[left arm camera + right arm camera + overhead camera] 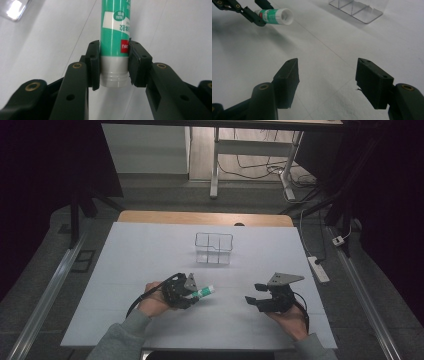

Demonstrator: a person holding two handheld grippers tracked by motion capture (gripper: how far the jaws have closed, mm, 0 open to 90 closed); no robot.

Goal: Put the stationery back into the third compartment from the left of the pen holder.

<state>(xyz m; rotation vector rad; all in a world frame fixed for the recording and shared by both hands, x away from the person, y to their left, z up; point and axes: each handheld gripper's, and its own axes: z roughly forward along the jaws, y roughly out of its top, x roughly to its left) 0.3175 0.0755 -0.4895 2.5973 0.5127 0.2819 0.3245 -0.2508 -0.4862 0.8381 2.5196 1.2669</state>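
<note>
A green and white glue stick (204,293) (115,37) lies almost level in my left gripper (192,297) (114,65), whose pads press on its grey base end. The stick's white cap end (286,16) points toward the right hand. My right gripper (253,294) (327,80) stands open at the right of the table, its jaws apart over bare white surface with nothing between them. A clear plastic organiser (214,248) (359,8) with compartments stands farther back, near the table's middle.
The white table sheet (150,250) ends at a wooden edge (205,217) at the back. A power strip (318,268) lies on the floor to the right, and desk legs with cables (250,167) stand beyond the table.
</note>
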